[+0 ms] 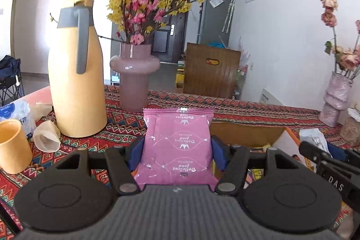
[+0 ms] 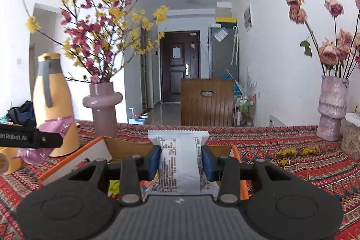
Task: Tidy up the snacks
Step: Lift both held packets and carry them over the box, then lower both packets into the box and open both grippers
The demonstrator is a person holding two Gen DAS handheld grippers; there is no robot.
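Left wrist view: you look out from just behind the left tool (image 1: 177, 150), a little downward, low over the worktop (image 1: 247, 109), toward the dark door (image 1: 173, 37) at 12 o'clock.
Nearness, left: the yellow jug (image 1: 76, 82) stands close at 10 o'clock.
Right wrist view: you look from behind the right tool (image 2: 180, 161), nearly level, down the same hallway.
Shared ground: both views take in the pink vase (image 2: 102, 105), the jug, the wooden chair back (image 2: 207, 100) and the open box (image 2: 108, 147).
Cross-sight: each view catches the other tool at its edge.
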